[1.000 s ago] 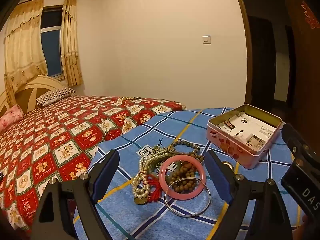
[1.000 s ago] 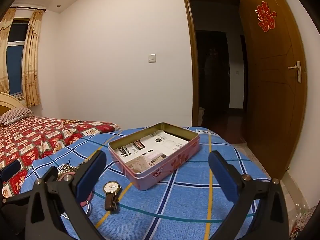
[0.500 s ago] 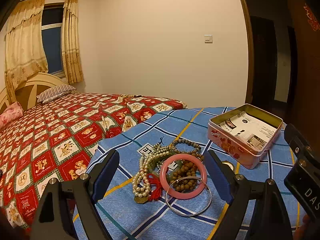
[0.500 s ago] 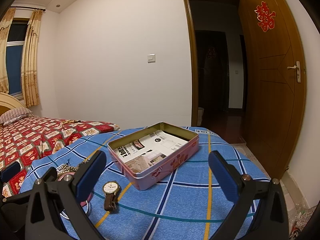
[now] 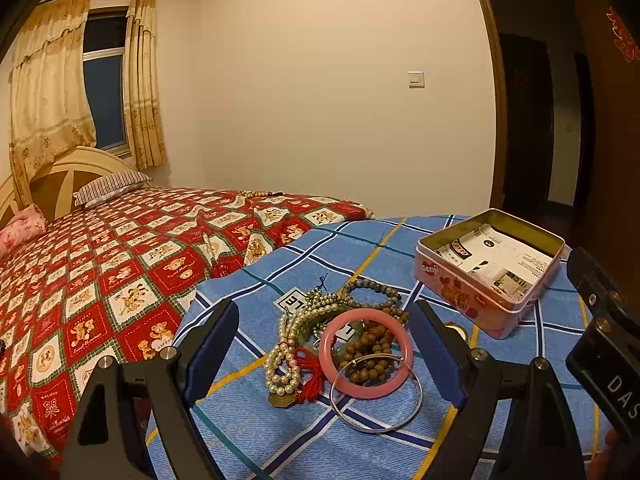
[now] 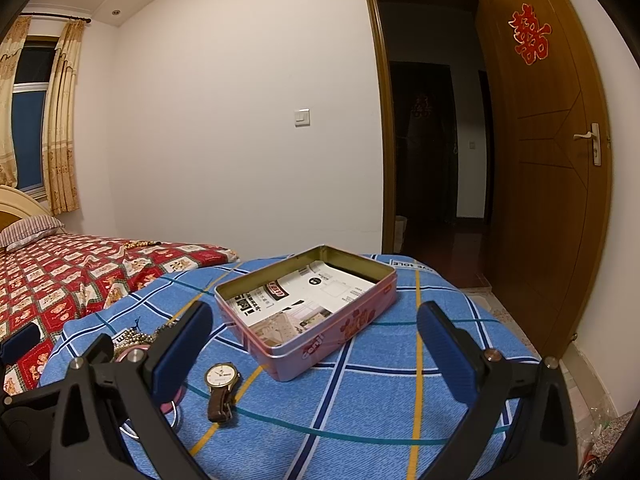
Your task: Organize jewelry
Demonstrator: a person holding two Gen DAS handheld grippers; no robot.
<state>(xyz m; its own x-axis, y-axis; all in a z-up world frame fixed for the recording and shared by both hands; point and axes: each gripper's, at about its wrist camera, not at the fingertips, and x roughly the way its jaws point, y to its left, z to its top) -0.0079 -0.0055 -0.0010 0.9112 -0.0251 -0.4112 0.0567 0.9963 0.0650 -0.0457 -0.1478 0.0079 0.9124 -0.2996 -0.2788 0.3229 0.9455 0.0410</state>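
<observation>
Jewelry lies heaped on the blue checked cloth [image 5: 256, 432], framed by the spread fingers of the left gripper [image 5: 326, 354]. In the left wrist view the pink bangle [image 5: 365, 353] sits at the heap's centre, propped on the brown wooden beads [image 5: 370, 354]. The thin silver bangle [image 5: 376, 394] overlaps its rim at 6 o'clock. At 9 o'clock from the pink bangle the pearl strands [image 5: 282, 354] run down to a red tassel [image 5: 310, 372]. At 12 o'clock a grey bead bracelet [image 5: 374, 289] curls beside a printed square tag [image 5: 291, 301].

The left gripper's jaws stand wide apart, one either side of the heap, gripping nothing and touching nothing that can be seen.

At 2 o'clock from the heap, well apart, stands the open pink tin [image 5: 460, 280] with printed paper [image 5: 496, 256] lining its floor.

In the right wrist view the wristwatch [image 6: 221, 386] with its brown strap lies flat on the cloth at 7 o'clock from the tin [image 6: 320, 340], near but not touching it. The right gripper [image 6: 314, 354] is likewise fully spread and empty, its fingers bracketing the watch and the tin's near corner.

Beyond the cloth at 10 o'clock lies the red patterned bedspread [image 5: 100, 264]; at 1 o'clock the wooden door [image 6: 548, 184] stands open.
</observation>
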